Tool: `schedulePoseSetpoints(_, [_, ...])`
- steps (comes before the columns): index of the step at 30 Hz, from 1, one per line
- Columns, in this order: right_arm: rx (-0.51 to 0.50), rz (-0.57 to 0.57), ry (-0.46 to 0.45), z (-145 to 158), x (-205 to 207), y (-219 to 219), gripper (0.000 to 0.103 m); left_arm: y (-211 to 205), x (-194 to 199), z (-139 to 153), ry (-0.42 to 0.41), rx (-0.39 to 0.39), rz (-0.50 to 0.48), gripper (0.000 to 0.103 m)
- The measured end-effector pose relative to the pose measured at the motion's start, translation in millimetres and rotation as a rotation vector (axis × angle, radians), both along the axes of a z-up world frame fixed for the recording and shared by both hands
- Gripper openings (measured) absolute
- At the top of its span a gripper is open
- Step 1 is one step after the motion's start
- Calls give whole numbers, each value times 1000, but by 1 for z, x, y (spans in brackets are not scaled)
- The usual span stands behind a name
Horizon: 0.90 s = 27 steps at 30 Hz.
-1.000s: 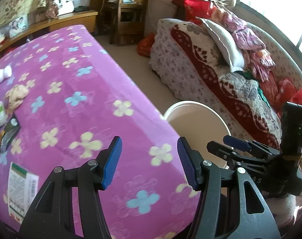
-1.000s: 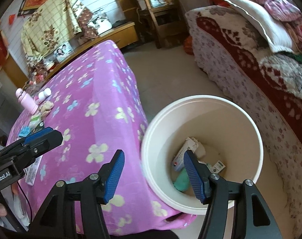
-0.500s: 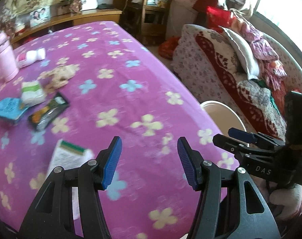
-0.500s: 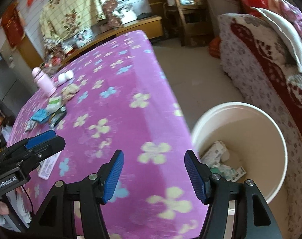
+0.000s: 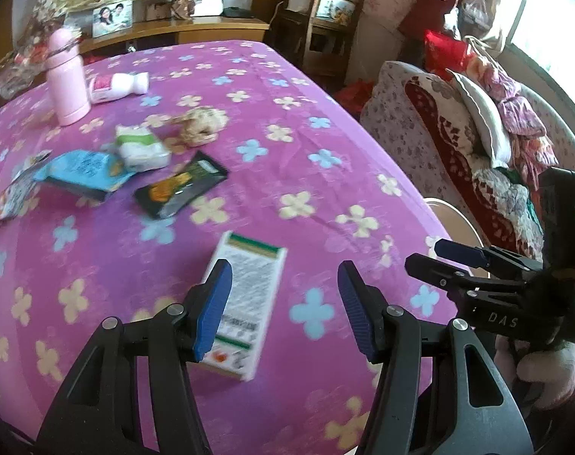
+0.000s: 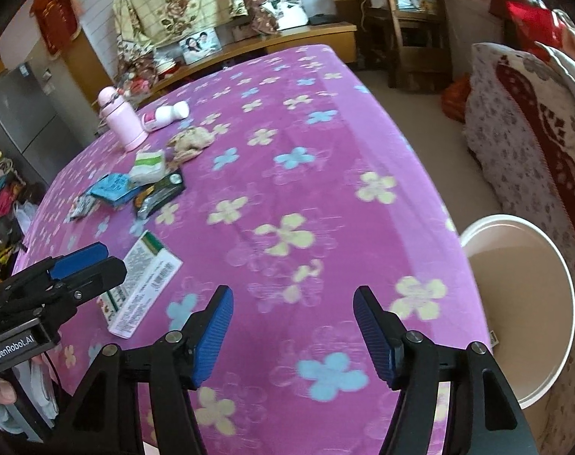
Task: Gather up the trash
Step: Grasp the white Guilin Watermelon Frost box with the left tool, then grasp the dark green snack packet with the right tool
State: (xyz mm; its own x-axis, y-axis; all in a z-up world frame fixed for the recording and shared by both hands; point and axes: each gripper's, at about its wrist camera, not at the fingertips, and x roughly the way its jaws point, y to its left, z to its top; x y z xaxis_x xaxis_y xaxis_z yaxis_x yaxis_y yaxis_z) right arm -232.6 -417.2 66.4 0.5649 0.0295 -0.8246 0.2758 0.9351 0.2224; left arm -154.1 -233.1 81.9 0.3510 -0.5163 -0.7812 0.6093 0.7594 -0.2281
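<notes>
My left gripper (image 5: 283,303) is open and empty above the purple flowered table (image 5: 287,144), just over a flat white carton (image 5: 247,299) with a green band. Farther back lie a black snack wrapper (image 5: 181,189), a blue packet (image 5: 82,172), a green-white tissue pack (image 5: 141,148), a crumpled brown wad (image 5: 202,127) and a foil wrapper (image 5: 14,195). My right gripper (image 6: 293,328) is open and empty over the table's near right part. The white trash bucket (image 6: 522,303) stands on the floor to its right; the carton (image 6: 143,284) lies to its left.
A pink flask (image 5: 65,77) stands upright and a white bottle (image 5: 117,85) lies on its side at the table's far left. A patterned sofa (image 5: 477,144) with pillows runs along the right. A wooden cabinet (image 6: 272,43) and shelves (image 6: 416,11) stand behind the table.
Both grippers have swung left, away from the bucket and over the table. The trash on the table has come into view, and the carton now lies under my left gripper.
</notes>
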Motion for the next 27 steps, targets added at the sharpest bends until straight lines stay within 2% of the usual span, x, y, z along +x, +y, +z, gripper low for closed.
schedulePoseSetpoints(5, [0,39,10,-2,9,17,65,31,12,-9,29,21,42,57])
schedulePoseSetpoints(10, [13,57,23,-8,18,27,65,46,17,-20,92,-6,49,57])
schedulePoseSetpoints(16, [15,66,35,-12,24,30,65,29,12,-26,87,8,-4,59])
schedulePoseSetpoints(20, [19,56,40,-13,24,27,65,8,16,-38,57,69,-17,59])
schedulePoseSetpoints(23, [21,56,44,-14,25,26,65,0,24,-51,58,109,-1,59])
schedulePoseSetpoints(25, [19,62,46,-15,27,28,66,0,29,-56,78,109,13,59])
schedulePoseSetpoints(27, [20,72,48,-16,30,31,66,8,33,-56,63,109,55,58])
